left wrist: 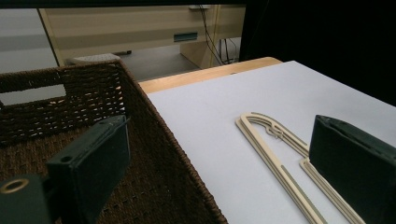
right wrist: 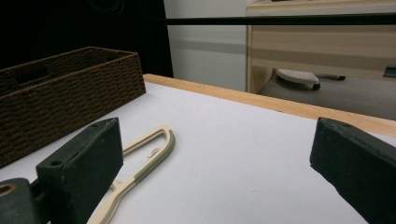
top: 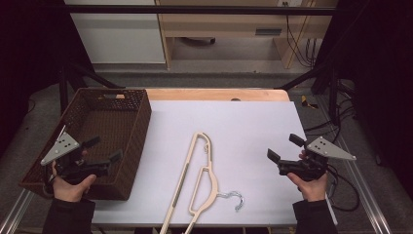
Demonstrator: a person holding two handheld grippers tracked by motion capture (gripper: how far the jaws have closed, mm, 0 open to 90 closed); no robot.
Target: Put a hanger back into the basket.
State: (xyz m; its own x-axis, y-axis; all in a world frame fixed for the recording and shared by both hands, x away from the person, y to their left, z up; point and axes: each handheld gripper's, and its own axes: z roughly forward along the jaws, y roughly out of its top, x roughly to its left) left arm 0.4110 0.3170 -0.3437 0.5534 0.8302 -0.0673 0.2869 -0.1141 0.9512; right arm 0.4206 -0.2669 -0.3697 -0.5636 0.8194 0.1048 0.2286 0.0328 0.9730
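Two grippers are hovering with fingers spread wide and holding nothing: the left gripper (top: 100,151) over the wicker basket (top: 138,127), the right gripper (top: 285,148) near the worktop's (top: 253,122) right edge. Between them a cream hanger (top: 200,175) is lying flat, untouched. Nothing looks started; picking it up probably calls for reaching inward and closing on its thin frame.

The wicker basket (top: 122,117) walls off the table's left side, the hangers (top: 197,175) lie mid-table, and the right half is bare.

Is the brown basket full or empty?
Empty, as far as it shows. The basket has a bare woven floor in the high view; the left gripper covers one near corner.
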